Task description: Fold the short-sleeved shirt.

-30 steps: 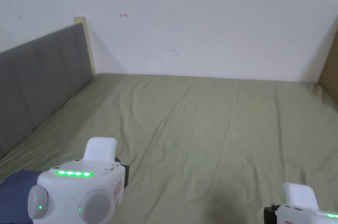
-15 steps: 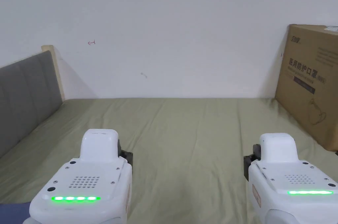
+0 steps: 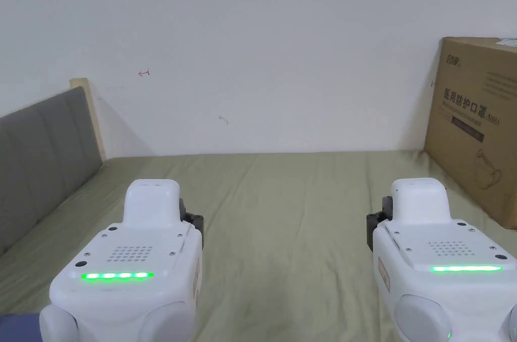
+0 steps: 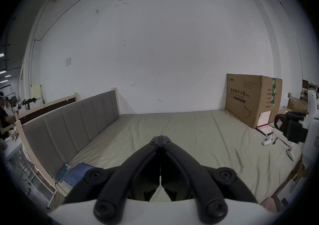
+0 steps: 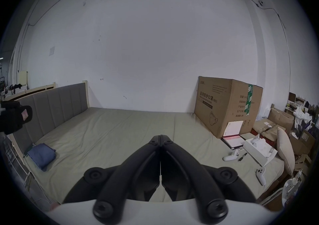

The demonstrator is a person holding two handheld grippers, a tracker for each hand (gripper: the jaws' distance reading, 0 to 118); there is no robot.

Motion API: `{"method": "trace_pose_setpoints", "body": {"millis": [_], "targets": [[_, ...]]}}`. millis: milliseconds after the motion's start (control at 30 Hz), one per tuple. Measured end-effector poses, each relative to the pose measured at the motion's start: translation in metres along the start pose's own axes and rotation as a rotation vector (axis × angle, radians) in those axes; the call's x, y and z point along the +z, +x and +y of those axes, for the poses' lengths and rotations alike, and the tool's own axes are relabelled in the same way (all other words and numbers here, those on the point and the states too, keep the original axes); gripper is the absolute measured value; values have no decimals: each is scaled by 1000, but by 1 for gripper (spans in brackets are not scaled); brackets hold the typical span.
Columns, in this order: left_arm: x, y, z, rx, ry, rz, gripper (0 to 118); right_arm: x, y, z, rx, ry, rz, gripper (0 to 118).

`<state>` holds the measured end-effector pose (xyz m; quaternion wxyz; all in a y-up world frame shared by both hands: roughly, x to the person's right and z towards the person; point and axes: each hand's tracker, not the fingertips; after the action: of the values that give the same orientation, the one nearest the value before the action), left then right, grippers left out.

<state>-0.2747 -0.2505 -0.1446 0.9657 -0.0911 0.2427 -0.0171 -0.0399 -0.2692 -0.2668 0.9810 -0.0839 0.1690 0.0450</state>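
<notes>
Both devices have risen level over the bed point(image 3: 303, 207): the left hand-held gripper point(image 4: 160, 138) and the right hand-held gripper point(image 5: 160, 137) now hang side by side above the bare sheet, each with its jaws pressed together on nothing. The blue shirt point(image 5: 42, 156) lies already folded at the bed's near left corner, just beside the headboard point(image 5: 51, 108), well away from both. By the look of it, folding is finished.

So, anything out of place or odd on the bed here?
Nothing damaged or spilled. The dark blue folded cloth sits at the green bed sheet's left edge, beside the grey headboard; both hand-held grippers are shut and empty.
</notes>
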Motion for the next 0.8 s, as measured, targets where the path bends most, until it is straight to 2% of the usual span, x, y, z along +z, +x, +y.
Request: {"method": "trace_pose_setpoints", "body": {"millis": [100,133,167,200,233,267,300,333,367,467,600,700,800], "targets": [[-1,4,0,-15,-4,7,1,0,1,1,4,3,-2,0],[-1,4,-1,-14,-6,7,8,0,1,2,5,1,-4,1],[0,4,-2,-8,-8,5,23,0,2,2,2,2,-7,8],[0,4,-4,-3,-12,-4,54,0,3,1,1,5,-8,28],[-1,3,-5,7,-17,-11,79,1,4,1,1,5,-7,51],[-1,3,-7,27,-29,-13,98,1,5,1,1,1,-4,80],[-2,1,-8,44,-34,-20,109,0,5,1,-2,-4,1,106],[-1,-1,-10,63,-26,-24,109,0,6,0,-8,1,2,113],[2,-2,-10,79,-15,-15,109,2,7,0,-10,13,-7,115],[1,-2,-9,61,-7,2,109,3,5,0,4,38,-33,115],[4,0,-6,46,10,18,109,-1,5,3,0,22,-11,115],[2,5,-4,-16,-1,33,109,-3,5,3,-6,14,-6,115],[6,7,-5,-19,16,41,109,-3,3,3,16,12,-1,115]]}}
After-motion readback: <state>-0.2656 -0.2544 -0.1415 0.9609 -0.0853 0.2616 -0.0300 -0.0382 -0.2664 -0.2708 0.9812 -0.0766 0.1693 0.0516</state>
